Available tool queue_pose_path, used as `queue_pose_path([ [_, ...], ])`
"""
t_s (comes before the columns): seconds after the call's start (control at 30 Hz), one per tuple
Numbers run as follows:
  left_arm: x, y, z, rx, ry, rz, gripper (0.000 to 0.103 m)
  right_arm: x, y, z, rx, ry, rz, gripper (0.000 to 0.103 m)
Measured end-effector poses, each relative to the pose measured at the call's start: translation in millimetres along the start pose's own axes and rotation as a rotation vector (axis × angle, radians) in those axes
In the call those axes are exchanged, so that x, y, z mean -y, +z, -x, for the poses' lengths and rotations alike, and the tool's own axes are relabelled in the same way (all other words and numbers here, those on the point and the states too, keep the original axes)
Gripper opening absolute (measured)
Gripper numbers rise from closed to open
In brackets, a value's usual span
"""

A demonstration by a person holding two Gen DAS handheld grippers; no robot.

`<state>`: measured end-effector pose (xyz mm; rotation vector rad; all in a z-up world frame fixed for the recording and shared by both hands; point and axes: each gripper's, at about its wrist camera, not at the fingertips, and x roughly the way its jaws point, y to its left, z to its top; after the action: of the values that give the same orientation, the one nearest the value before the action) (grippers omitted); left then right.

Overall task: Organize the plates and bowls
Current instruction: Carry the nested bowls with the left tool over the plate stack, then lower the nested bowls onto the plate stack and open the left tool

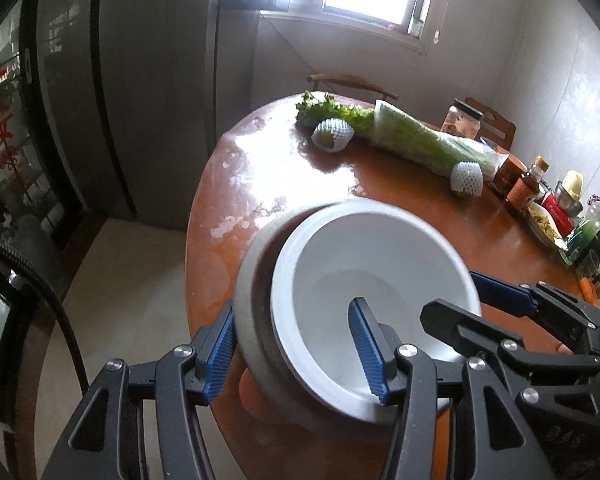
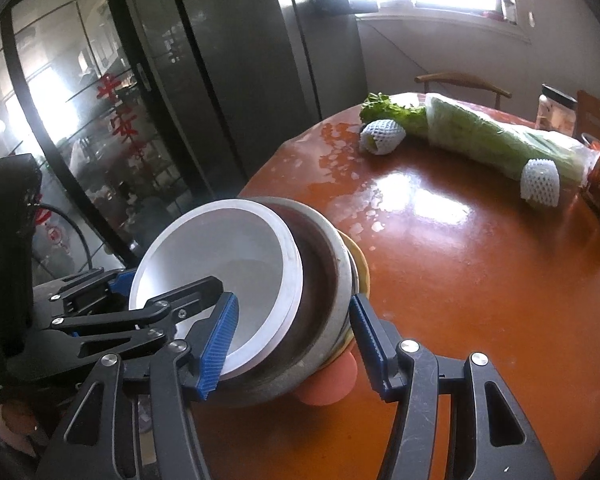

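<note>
- Bowls sit nested in one tilted stack, raised over the near edge of the round wooden table (image 2: 480, 280): a white bowl (image 1: 364, 280) innermost, inside a grey bowl (image 2: 324, 320), with a yellowish rim (image 2: 362, 264) peeking out behind.
- Left gripper (image 1: 296, 348) clamps the stack wall, one pad outside the grey bowl and one inside the white bowl, likely so the nest moves as one.
- Right gripper (image 2: 292, 344) grips the opposite side the same way, probably to steady the tilt.
- Wrapped greens (image 2: 500, 136), foam-netted fruit (image 2: 382, 136) and jars (image 1: 462, 118) crowd the far side, so open space lies nearer.
</note>
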<state>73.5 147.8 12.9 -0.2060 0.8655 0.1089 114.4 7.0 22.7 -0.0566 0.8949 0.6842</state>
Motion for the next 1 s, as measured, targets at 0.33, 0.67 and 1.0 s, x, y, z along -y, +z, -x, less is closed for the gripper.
queue_pose_path([
  [0.33, 6.0, 2.1, 28.2, 0.083, 0.024, 0.002, 0.061, -5.4, -1.1, 20.1, 0.044, -0.023, 0.028, 0.070],
  [0.67, 27.0, -21.8, 78.7, 0.203, 0.067, -0.044, 0.081, -2.3, -27.2, 64.5, 0.114, -0.083, 0.063, 0.076],
  [1.0, 47.5, -64.3, 70.5, 0.134, 0.051, -0.009, 0.082, 5.7, -66.9, 95.4, 0.130, -0.146, 0.059, 0.079],
])
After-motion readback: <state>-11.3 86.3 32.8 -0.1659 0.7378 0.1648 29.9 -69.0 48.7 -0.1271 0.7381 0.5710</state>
